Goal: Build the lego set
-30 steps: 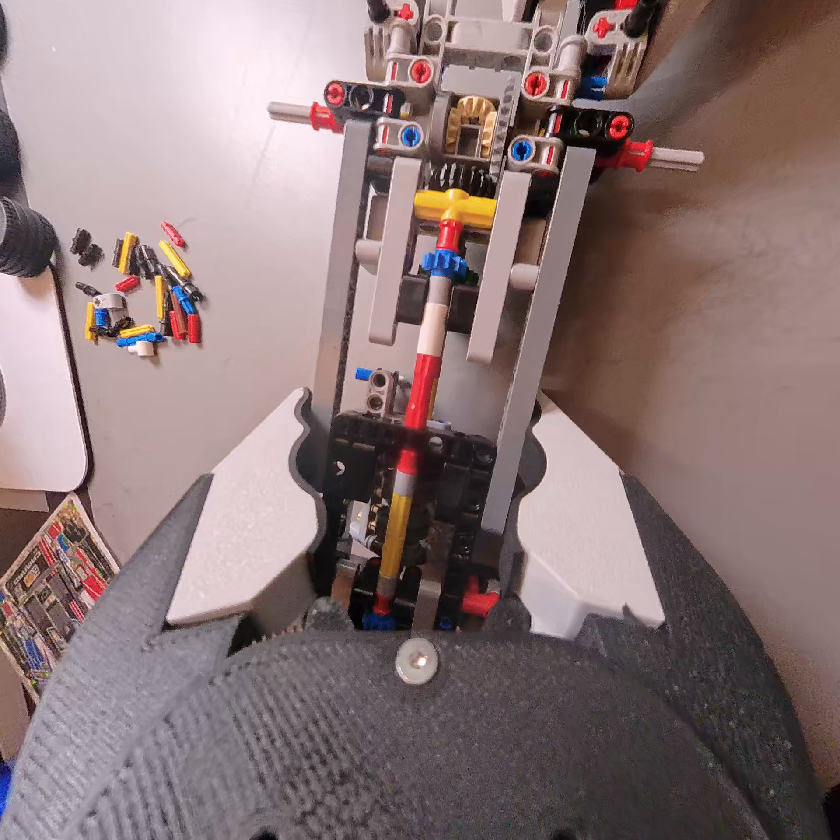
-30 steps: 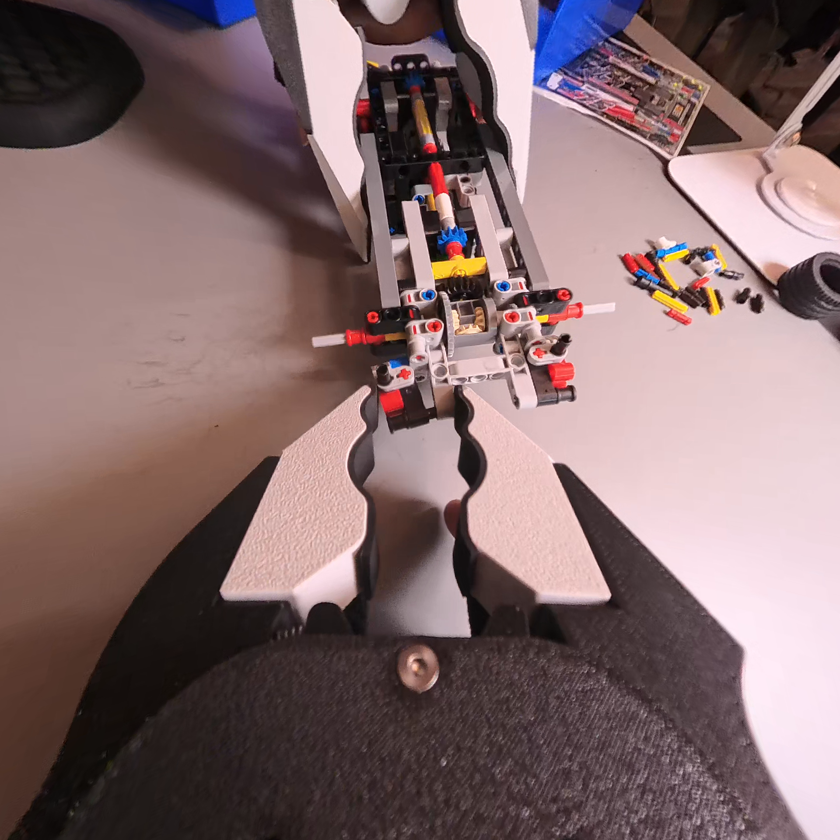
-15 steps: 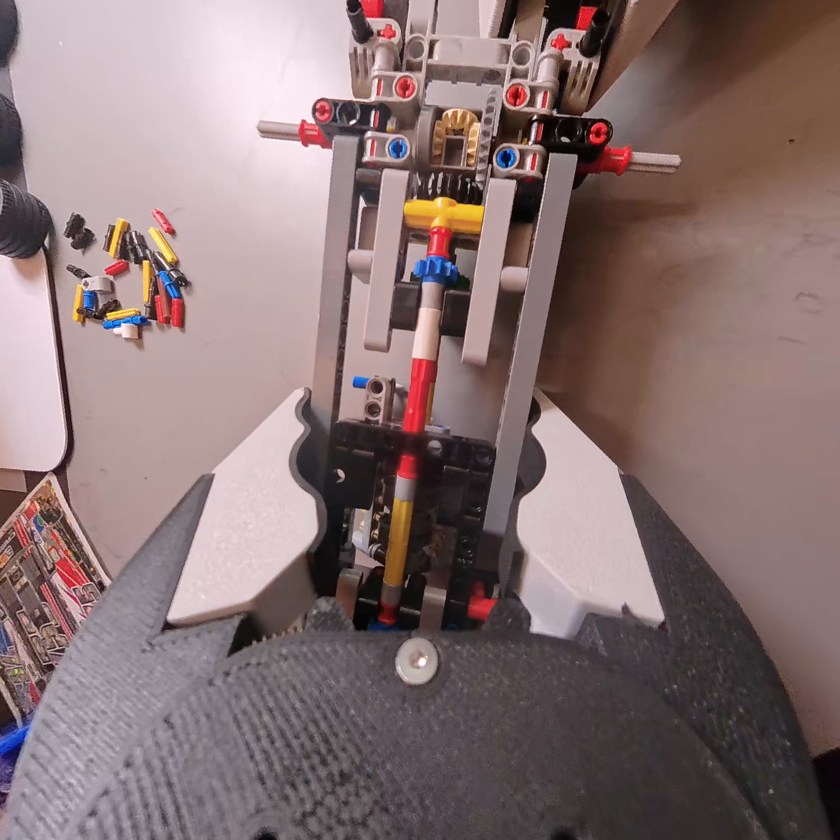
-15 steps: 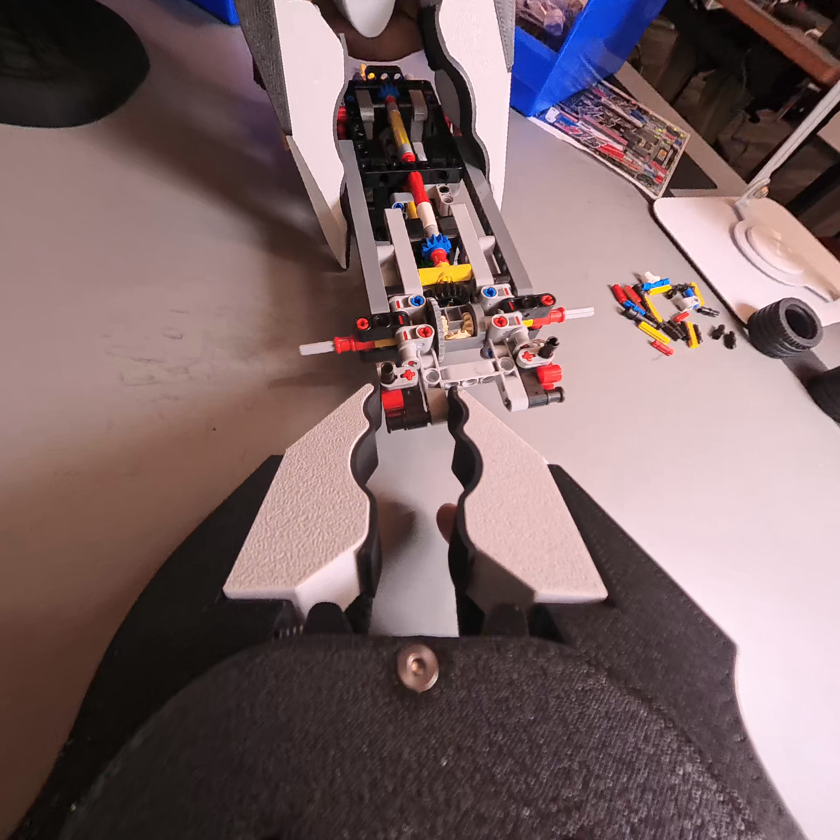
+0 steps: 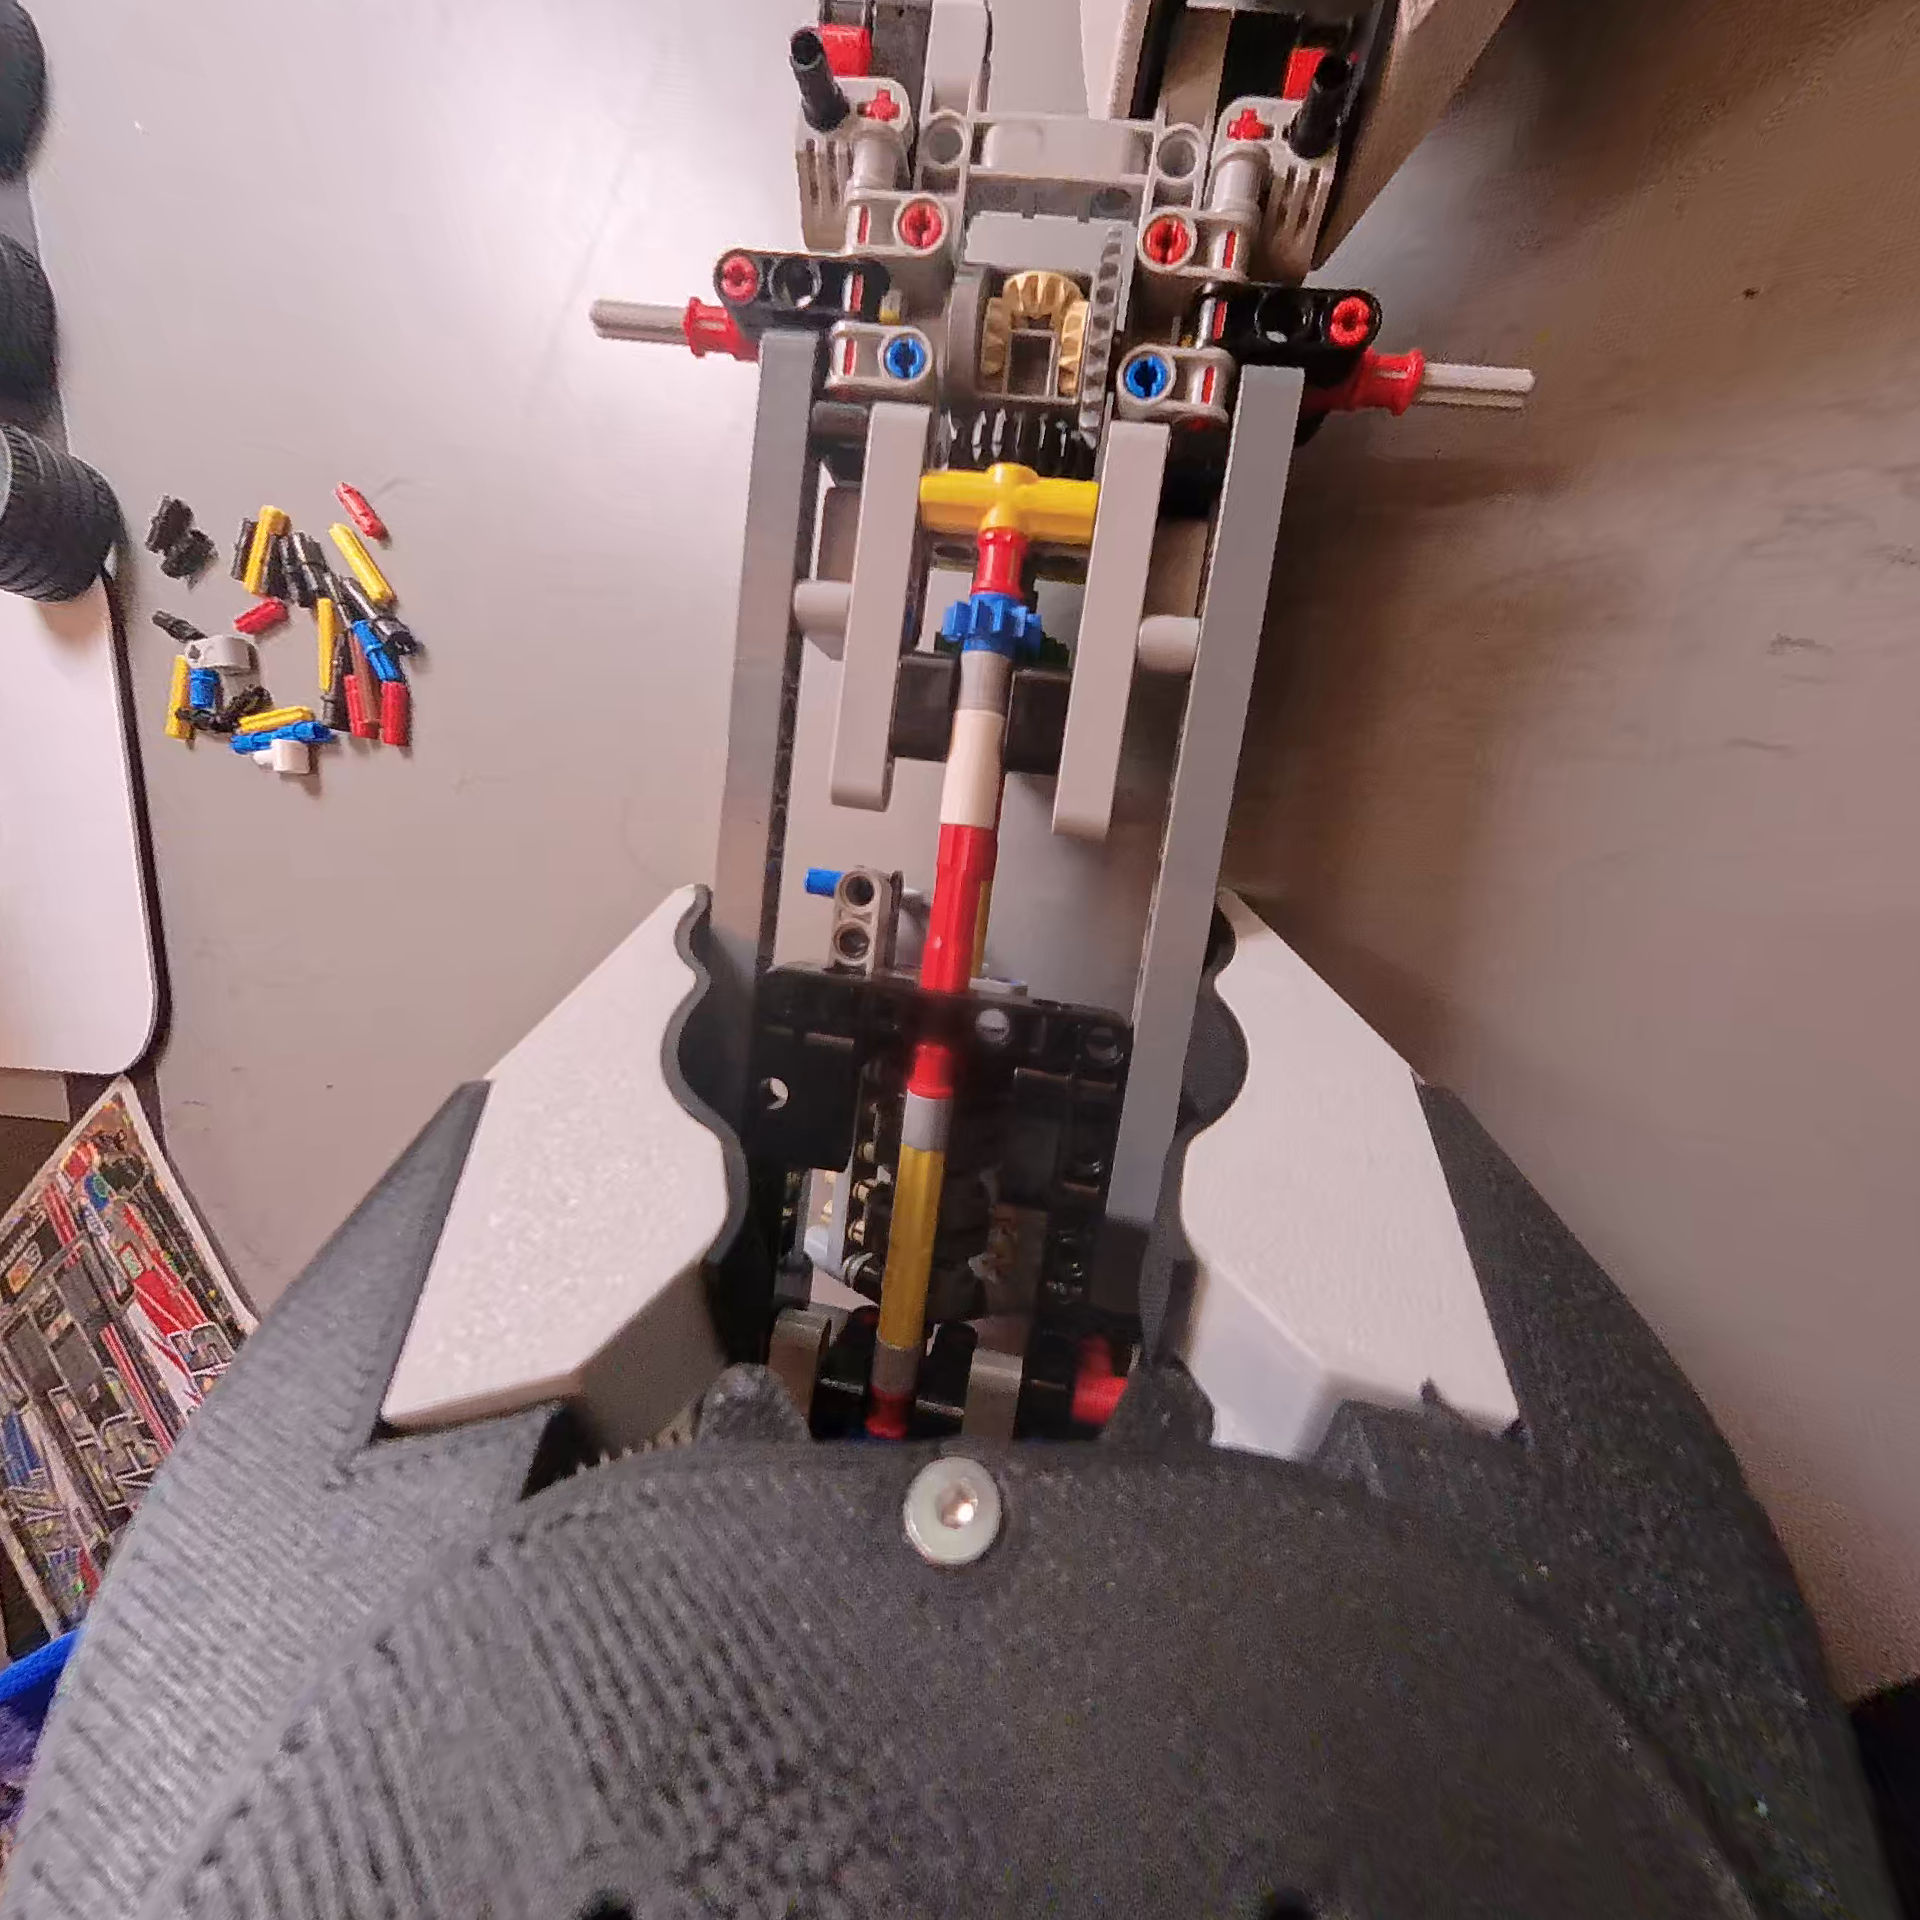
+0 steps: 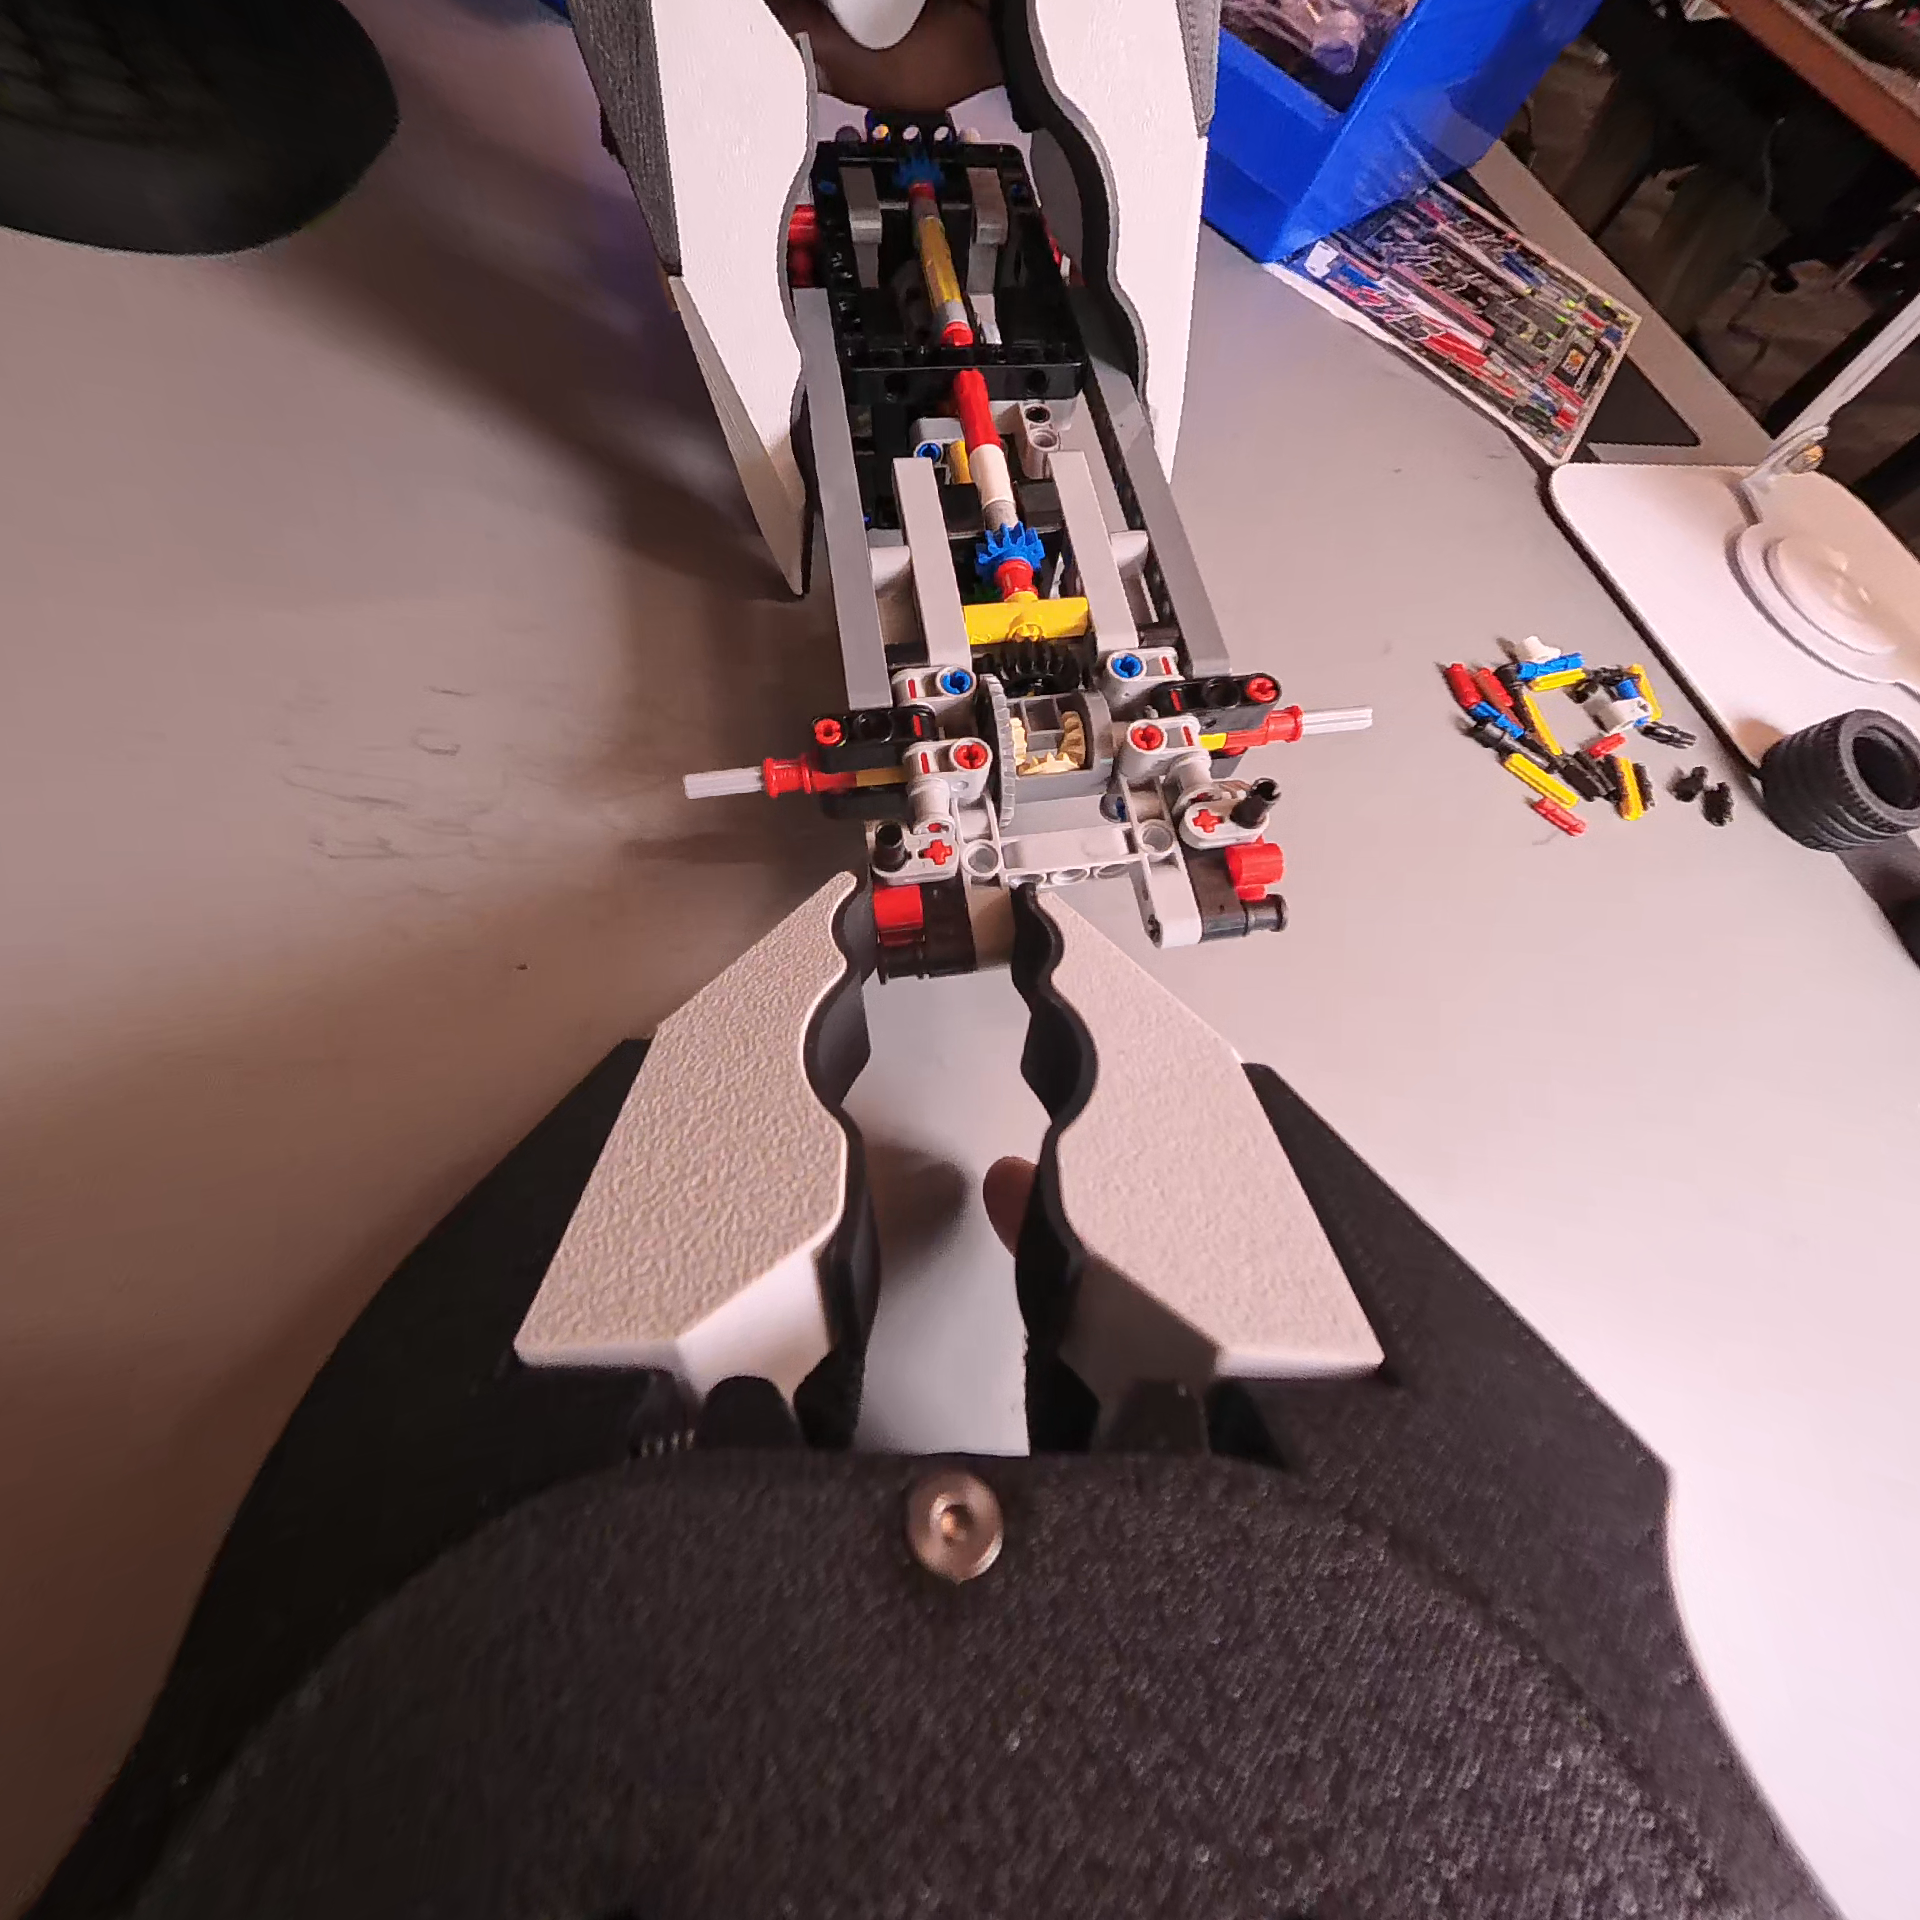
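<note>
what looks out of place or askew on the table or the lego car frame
Nothing stands out. The lego car frame looks straight and whole, held at both ends. The loose pieces lie in one small cluster beside a tyre, not scattered.

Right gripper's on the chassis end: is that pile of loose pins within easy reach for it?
Probably yes. The pile of loose pins lies on open table off to its side, nothing between, but the right gripper is shut on the chassis and must release first.

Grey table: loose pieces, tyre.
</note>
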Demonstrator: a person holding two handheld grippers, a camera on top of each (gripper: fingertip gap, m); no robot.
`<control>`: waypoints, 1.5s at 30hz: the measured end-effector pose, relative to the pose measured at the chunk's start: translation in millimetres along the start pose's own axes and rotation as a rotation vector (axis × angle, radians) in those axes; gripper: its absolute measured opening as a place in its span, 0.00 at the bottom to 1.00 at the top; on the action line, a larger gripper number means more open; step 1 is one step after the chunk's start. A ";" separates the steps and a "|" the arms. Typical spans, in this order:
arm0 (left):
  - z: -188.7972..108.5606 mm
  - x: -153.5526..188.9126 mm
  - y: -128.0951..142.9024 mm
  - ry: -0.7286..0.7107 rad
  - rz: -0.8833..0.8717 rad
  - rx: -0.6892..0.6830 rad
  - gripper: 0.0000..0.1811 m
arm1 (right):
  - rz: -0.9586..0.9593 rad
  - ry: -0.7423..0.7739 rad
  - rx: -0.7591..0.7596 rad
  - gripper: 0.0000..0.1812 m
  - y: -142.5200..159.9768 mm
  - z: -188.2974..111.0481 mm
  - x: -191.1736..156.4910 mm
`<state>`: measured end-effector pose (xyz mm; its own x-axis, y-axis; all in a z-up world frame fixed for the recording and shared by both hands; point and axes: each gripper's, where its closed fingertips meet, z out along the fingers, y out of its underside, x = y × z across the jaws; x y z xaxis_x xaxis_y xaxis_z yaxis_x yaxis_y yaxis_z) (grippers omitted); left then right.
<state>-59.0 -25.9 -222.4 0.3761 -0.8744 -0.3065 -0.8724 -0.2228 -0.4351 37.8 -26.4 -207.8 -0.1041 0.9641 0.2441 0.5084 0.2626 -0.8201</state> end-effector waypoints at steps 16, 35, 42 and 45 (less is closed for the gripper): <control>-57.7 -7.3 -23.1 -0.157 -0.080 0.241 0.51 | -0.080 0.014 -0.044 0.14 9.9 1.3 -2.3; -46.6 9.3 6.5 -0.392 -0.118 0.306 0.42 | -0.171 0.050 -0.062 0.13 7.2 5.6 -12.1; -50.3 1.7 16.9 -0.463 -0.076 0.261 0.39 | -0.150 -0.014 -0.063 0.18 11.0 1.0 -15.7; -50.5 0.4 17.9 -0.462 -0.087 0.275 0.38 | -0.114 -0.024 -0.049 0.14 11.1 -1.1 -13.8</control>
<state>-90.2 -52.0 -187.6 0.5953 -0.5634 -0.5729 -0.7415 -0.1106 -0.6617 45.9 -36.8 -219.7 -0.1843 0.9289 0.3213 0.5332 0.3691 -0.7612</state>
